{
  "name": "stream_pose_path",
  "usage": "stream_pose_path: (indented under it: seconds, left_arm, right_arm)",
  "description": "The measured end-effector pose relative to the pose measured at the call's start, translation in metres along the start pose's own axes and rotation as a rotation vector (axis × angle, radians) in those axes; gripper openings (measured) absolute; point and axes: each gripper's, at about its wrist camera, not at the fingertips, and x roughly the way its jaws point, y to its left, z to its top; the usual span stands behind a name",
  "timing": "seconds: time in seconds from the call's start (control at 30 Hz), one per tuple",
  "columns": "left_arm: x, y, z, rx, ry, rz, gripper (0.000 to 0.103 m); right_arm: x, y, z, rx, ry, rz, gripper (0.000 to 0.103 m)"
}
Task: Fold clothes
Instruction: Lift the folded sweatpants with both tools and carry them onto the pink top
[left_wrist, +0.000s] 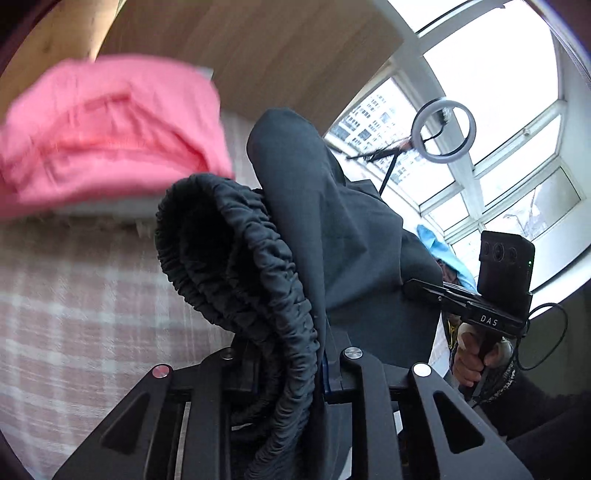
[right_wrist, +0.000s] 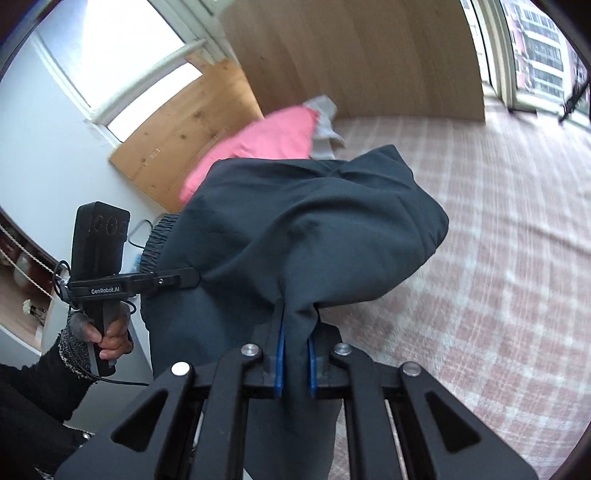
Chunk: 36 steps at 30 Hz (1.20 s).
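Both tongs, left and right, pinch the dark elastic-waisted trousers, lifted off the pink-checked bed to hang straight.

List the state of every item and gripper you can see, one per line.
Dark pants: lifted off the bed, bunched, held by both grippers.
Waistband: gathered, draped over the left gripper.
Left gripper: shut on the pants.
Right gripper: shut on the pants.
Pink garment: folded, lying on the bed.
Bed: covered with a pink plaid sheet.
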Motion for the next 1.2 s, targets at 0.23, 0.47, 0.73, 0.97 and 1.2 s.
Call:
stream_pose_path:
  seconds: [0.23,0.47,0.73,0.97,1.2]
  left_arm:
    - [-0.057,-0.008,0.041,0.098,-0.097,0.102,0.02]
    - [-0.093,0.013,0.106,0.137,-0.178,0.248,0.02]
    - [-0.08,0.06,0.178,0.117,-0.201,0.322,0.02]
    - [-0.05,0.122,0.202,0.069,-0.159,0.359,0.02]
    - [-0.003,0.184,0.218,-0.059,-0.078,0.431,0.038]
  right_arm:
    - [-0.008,0.049,0.05,-0.114,-0.069,0.025,0.009]
    - [0.025,0.089,0.121,-0.183,-0.125,0.061,0.009]
    - [0.092,0.095,0.193,-0.148,-0.134,0.064,0.009]
    - [0.161,0.077,0.22,-0.126,-0.058,0.063,0.009]
    - [0.224,0.043,0.227,-0.09,0.078,0.033,0.012]
